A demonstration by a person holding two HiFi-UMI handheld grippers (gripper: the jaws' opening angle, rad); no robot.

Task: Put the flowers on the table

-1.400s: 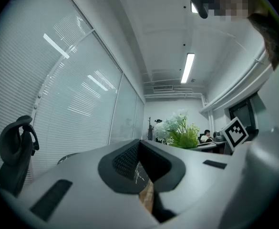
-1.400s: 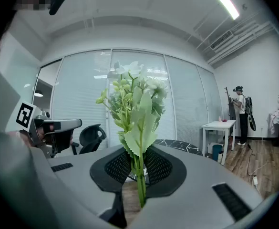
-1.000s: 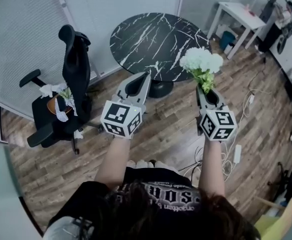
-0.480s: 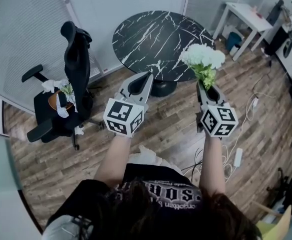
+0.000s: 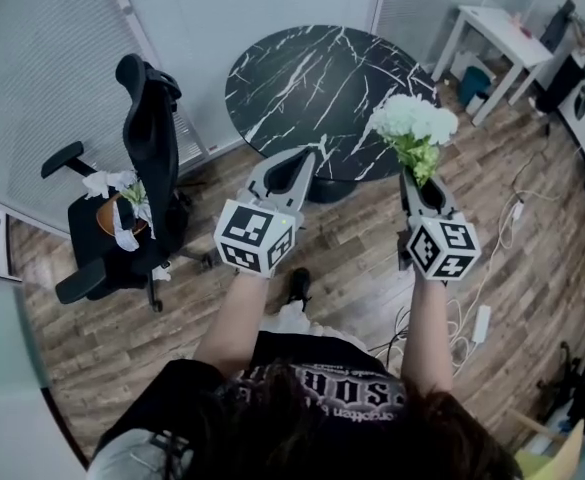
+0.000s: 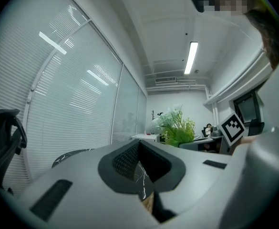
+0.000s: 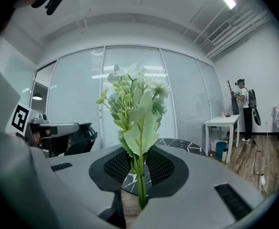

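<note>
A bunch of white flowers [image 5: 410, 123] with green leaves stands upright in my right gripper [image 5: 419, 180], which is shut on the green stem [image 7: 140, 185]. The blooms [image 7: 134, 99] rise above the jaws in the right gripper view. The bunch hangs over the near right edge of the round black marble table [image 5: 312, 78]. My left gripper [image 5: 294, 163] is level with it to the left, jaws together and nothing in them, pointing at the table's near edge. In the left gripper view the flowers [image 6: 175, 125] show to the right past the left gripper [image 6: 140, 144].
A black office chair [image 5: 147, 158] stands at the left with a brown pot of white flowers [image 5: 122, 203] on its seat. A small white table [image 5: 492, 33] is at the back right. Cables and a power strip [image 5: 477, 320] lie on the wooden floor. A person [image 7: 244, 109] stands far right.
Both grippers have come a little closer to the marble table, the flowers still held upright in the right one. A foot now shows on the floor below the grippers.
</note>
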